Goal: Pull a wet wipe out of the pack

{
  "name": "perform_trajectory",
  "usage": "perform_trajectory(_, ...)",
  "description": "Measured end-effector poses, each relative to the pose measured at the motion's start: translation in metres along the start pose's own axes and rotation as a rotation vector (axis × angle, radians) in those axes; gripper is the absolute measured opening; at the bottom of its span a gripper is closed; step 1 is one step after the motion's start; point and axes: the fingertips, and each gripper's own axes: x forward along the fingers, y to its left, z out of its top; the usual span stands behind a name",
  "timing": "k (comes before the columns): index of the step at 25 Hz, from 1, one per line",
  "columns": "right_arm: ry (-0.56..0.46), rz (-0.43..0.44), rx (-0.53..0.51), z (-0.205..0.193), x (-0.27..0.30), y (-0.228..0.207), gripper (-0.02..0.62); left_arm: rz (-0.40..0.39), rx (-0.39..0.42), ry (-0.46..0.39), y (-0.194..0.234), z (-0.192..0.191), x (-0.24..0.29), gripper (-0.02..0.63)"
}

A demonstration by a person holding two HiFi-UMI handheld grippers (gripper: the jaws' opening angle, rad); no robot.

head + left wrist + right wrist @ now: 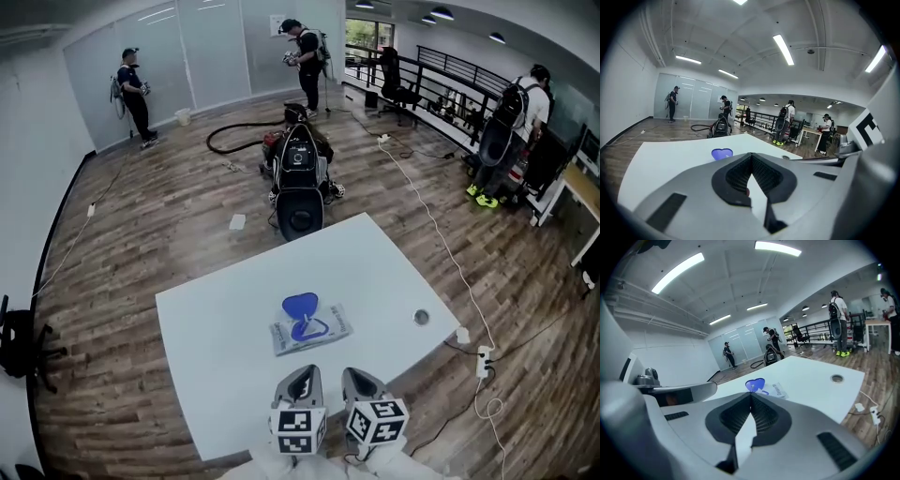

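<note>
Since the wet wipe pack (309, 328) lies flat near the middle of the white worktop (216, 347), well ahead of both grippers, I have nothing in hand yet. The left gripper (305, 373) and the right gripper (354, 374) sit side by side at the near edge. In each gripper view the jaws are closed tip to tip with nothing between them.

The pack is a soft film pouch, so I judge it light and likely to slide or lift off the smooth worktop if I pull on a wipe alone. Its blue heart-shaped lid (300, 305) stands flipped up at the far side, which leaves the dispensing opening (310, 329) exposed. From the right gripper view the lid (755, 385) rises above the pouch (778, 390).

There is something pale inside the opening. I take it for the top wipe, but I cannot tell whether a corner sticks out far enough to pinch. A wipe will be thin, limp, damp and easy to tear. I would nip it close to the opening with one gripper and press the other on a bare end of the pouch, clear of the lid, to hold the pack down. What the pack still holds I cannot see.
</note>
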Motion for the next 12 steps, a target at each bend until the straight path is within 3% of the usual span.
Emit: perform_trajectory(12, 0.05, 0.087, -0.048, 0.009, 0.029, 0.014, 0.009, 0.106, -0.034, 0.013, 0.031, 0.003, 0.006, 0.0)
